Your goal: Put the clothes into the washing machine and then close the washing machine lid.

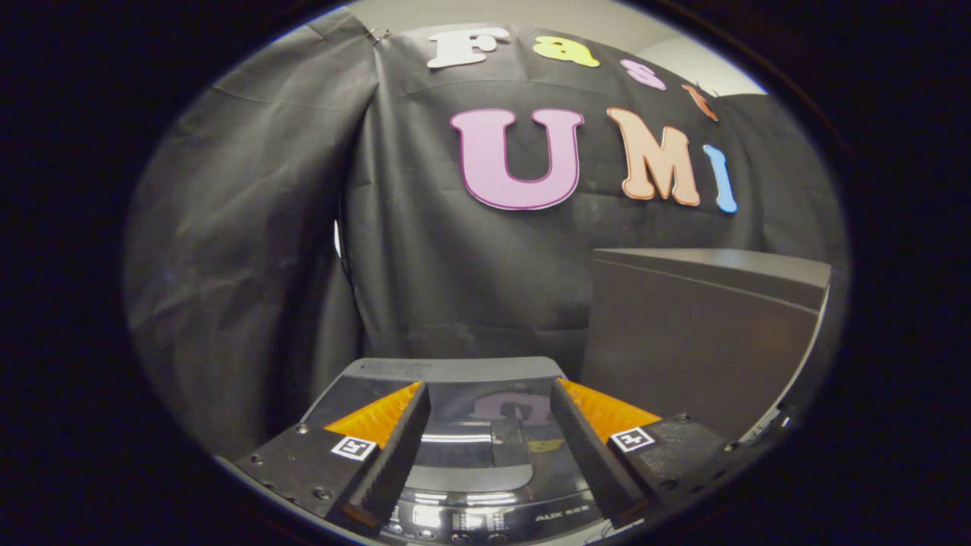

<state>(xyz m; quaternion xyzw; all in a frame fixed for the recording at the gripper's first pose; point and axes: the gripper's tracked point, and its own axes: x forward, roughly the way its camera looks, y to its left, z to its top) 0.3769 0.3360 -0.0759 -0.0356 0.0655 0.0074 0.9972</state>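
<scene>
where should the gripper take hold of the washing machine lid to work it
Probably the near edge of the lid, just ahead of the control panel, coming from above and in front. The lid lies flat and glossy, so its face offers no hold; only an edge does. The gripper is open above it, with nothing between its fingers.

We record dim, even lighting from overhead, with the black cloth wall (455, 265) absorbing most of it and showing only soft folds and faint shadows. Bright streaks of glare and mirrored reflections lie on the glossy washing machine lid (489, 432), seen between the spread fingers of the hand-held gripper (489, 394). Fisheye distortion bends straight lines toward the edges, where the grey box (698, 334) curves and darkens; focus is sharp centrally.
</scene>
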